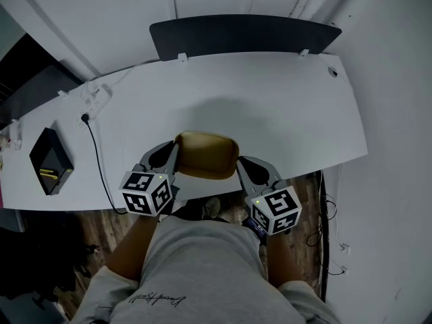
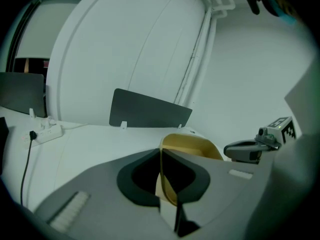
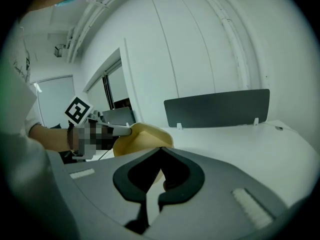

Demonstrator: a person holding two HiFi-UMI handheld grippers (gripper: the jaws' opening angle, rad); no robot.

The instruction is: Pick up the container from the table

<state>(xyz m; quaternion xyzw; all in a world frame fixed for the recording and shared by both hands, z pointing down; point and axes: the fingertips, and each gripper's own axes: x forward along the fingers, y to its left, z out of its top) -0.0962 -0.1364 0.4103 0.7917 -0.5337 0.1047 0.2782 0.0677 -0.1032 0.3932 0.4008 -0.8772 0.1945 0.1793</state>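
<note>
The tan container [image 1: 206, 155] is at the near edge of the white table [image 1: 283, 106], partly overhanging it. I cannot tell whether its base is off the surface. The left gripper [image 1: 169, 156] is clamped on its left wall and the right gripper [image 1: 243, 167] on the opposite wall. Each pinches the thin rim, probably to keep the tub level during the lift. A dark divider panel [image 1: 243, 36] stands well behind.

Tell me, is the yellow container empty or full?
Empty, it seems: the head view looks into the container and shows only its bare inner surface, nothing inside.
</note>
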